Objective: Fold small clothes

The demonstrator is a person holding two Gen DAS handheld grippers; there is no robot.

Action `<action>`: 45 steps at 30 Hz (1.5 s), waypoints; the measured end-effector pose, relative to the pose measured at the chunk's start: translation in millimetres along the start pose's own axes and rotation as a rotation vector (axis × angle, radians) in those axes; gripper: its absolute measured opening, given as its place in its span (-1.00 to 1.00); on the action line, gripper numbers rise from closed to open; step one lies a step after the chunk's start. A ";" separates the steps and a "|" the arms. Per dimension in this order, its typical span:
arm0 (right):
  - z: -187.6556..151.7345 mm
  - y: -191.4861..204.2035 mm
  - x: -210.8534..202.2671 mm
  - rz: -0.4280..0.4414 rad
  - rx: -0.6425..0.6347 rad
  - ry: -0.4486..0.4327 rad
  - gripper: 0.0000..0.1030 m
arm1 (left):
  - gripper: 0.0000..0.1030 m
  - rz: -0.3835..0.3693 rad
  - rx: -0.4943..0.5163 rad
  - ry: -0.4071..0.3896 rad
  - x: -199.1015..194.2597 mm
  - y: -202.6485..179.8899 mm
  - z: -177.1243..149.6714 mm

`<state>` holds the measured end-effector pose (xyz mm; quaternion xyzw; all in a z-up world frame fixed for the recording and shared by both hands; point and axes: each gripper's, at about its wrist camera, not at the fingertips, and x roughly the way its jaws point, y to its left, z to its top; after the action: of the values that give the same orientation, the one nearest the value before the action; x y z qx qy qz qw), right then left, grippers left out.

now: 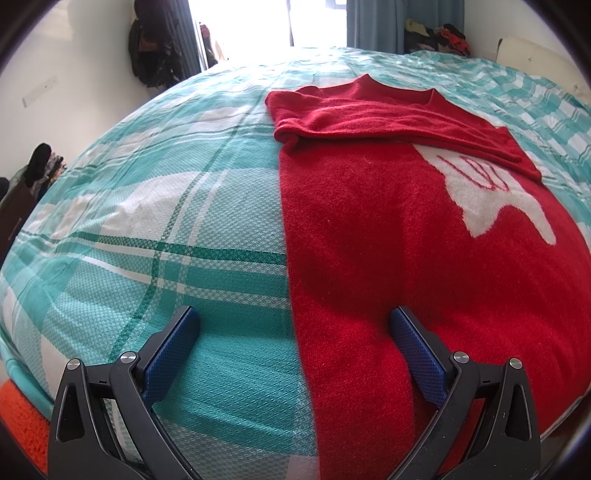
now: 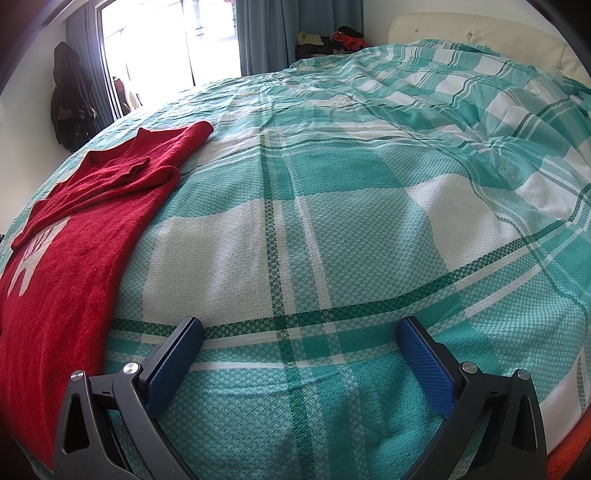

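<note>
A red knitted sweater (image 1: pixel 369 229) with a white figure on its front lies flat on the teal plaid bedspread (image 1: pixel 166 221). Both sleeves are folded across its chest near the collar. My left gripper (image 1: pixel 295 325) is open and empty, low over the sweater's left edge near the hem; its right finger is over the red knit, its left finger over the bedspread. In the right wrist view the sweater (image 2: pixel 74 236) lies at the left. My right gripper (image 2: pixel 299 332) is open and empty over bare bedspread (image 2: pixel 332 221), to the right of the sweater.
A cream headboard (image 2: pixel 480 33) stands at the far right. A bright window with blue curtains (image 2: pixel 266 33) is behind the bed. Dark clothes hang on the wall (image 1: pixel 155 48). A pile of clothes (image 2: pixel 332 40) sits beyond the bed. Something orange (image 1: pixel 22 417) lies below the bed's near edge.
</note>
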<state>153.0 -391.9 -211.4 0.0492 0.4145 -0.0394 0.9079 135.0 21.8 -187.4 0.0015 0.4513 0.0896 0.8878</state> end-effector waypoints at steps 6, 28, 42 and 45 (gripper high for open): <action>-0.7 1.1 -0.9 0.000 -0.002 -0.006 1.00 | 0.99 -0.004 0.006 -0.004 -0.6 0.1 -1.3; 34.1 -23.2 -25.0 0.228 0.110 0.160 0.86 | 0.83 -0.040 -0.019 0.072 -29.6 12.2 6.3; -14.5 87.5 -51.4 0.413 -0.398 0.441 0.17 | 0.76 -0.038 0.217 0.236 -46.2 -21.2 -29.3; -13.7 63.5 -76.5 0.443 -0.373 0.453 0.23 | 0.74 -0.125 0.127 0.281 -57.5 -3.9 -33.8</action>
<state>99.8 -324.9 -158.9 -0.0211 0.5843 0.2462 0.7730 75.3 6.0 -161.7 0.0171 0.5749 0.0047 0.8180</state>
